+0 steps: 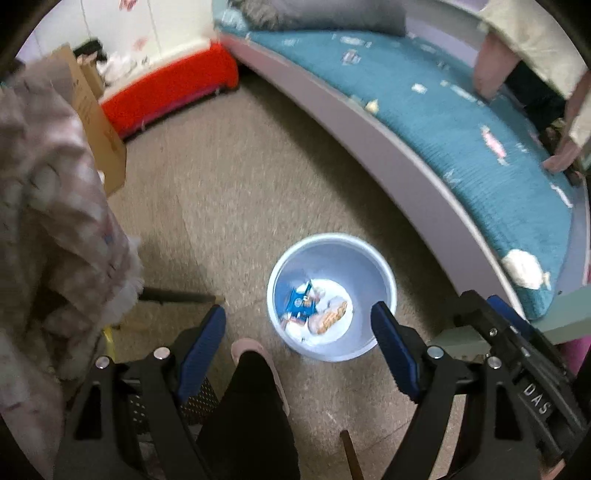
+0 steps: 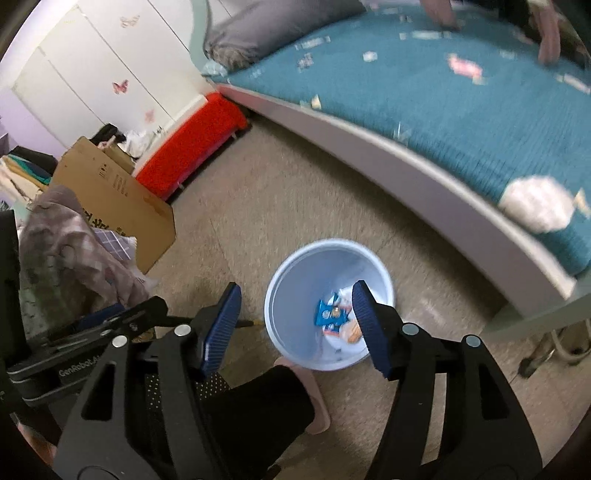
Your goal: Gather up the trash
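While both grippers hang above the carpet, the left gripper (image 1: pixel 299 325) and right gripper (image 2: pixel 293 314) stand apart-jawed and empty; wrappers (image 1: pixel 314 308) lie inside the pale bin (image 1: pixel 369 258), more scraps (image 1: pixel 491 142) on the bed (image 1: pixel 424 110).

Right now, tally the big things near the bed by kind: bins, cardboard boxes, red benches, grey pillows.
Bin: 1
Cardboard box: 1
Red bench: 1
Grey pillow: 1
Total: 4
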`<move>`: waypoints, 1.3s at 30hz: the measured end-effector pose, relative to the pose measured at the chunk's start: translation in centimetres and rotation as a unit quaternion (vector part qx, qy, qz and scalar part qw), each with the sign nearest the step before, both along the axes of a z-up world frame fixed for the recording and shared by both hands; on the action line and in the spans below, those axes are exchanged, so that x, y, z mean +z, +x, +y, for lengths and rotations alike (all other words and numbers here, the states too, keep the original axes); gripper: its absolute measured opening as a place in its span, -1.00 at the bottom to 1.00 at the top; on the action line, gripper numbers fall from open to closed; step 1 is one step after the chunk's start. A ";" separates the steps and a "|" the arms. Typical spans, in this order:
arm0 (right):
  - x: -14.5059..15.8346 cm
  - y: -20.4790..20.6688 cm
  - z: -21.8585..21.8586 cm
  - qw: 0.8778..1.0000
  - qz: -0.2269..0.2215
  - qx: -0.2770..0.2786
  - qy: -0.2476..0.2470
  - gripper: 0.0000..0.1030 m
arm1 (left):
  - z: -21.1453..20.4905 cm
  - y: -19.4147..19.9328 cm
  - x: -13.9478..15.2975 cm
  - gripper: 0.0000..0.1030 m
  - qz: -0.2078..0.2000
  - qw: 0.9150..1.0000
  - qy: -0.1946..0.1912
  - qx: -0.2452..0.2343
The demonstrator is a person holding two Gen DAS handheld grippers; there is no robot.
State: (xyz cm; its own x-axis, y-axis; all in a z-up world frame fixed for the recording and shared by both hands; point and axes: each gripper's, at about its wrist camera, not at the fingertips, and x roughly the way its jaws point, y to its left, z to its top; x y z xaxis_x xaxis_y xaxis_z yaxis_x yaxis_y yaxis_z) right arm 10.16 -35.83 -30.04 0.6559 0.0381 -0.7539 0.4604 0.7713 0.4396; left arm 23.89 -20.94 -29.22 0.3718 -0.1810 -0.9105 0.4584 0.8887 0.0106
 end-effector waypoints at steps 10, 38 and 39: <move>10.9 -3.1 3.6 0.992 -0.116 0.027 -0.047 0.43 | 2.6 -5.0 11.7 0.54 -0.120 0.992 -0.034 -0.003; 24.2 14.4 30.3 0.941 -0.154 0.289 -0.085 0.52 | 34.4 3.0 26.7 0.56 -0.179 0.961 -0.041 0.208; 24.1 15.3 31.0 0.940 -0.149 0.294 -0.087 0.52 | 35.5 4.2 26.9 0.60 -0.175 0.960 -0.038 0.217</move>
State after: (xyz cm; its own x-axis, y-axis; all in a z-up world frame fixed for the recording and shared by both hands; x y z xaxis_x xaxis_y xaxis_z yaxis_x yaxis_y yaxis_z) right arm 25.43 -4.82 -5.99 0.7432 0.3534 -0.5681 -0.1912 0.9259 0.3258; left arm 28.06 14.54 -2.35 0.7077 -0.0014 -0.7065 0.0249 0.9994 0.0230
